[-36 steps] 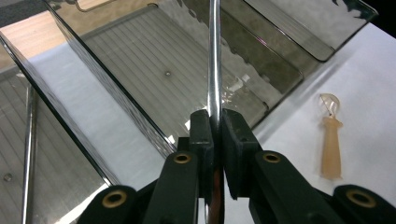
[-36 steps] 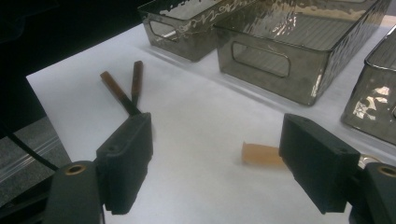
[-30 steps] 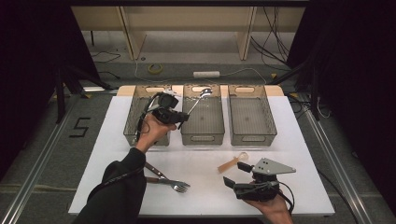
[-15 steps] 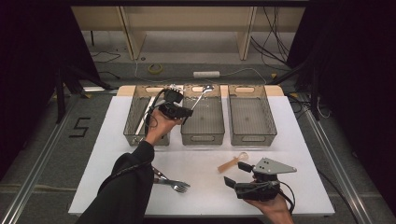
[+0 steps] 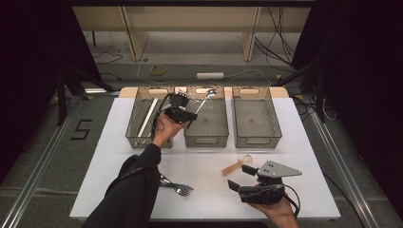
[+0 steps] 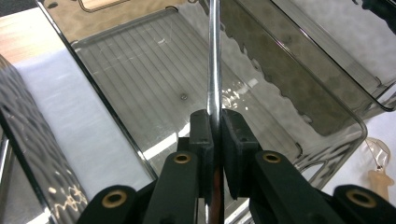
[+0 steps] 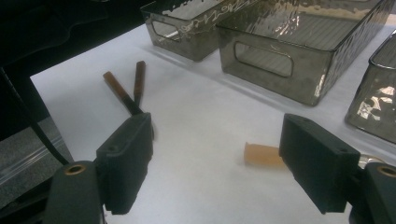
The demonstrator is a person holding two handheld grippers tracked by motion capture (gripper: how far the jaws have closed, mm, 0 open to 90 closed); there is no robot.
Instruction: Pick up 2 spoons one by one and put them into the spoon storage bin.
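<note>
Spoon [image 5: 204,100] hung over the middle bin [image 5: 206,137] in the high view, clamped by the left gripper [image 5: 190,116]. Left gripper view showed the pads clenched on its handle above that bin's floor. Right gripper view showed the right gripper [image 7: 217,163] released, near that bin.

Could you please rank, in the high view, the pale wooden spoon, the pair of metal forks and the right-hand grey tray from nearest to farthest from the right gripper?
From the right gripper:
1. Pale wooden spoon, just beyond it.
2. Pair of metal forks, to its left.
3. Right-hand grey tray, farther back.
</note>
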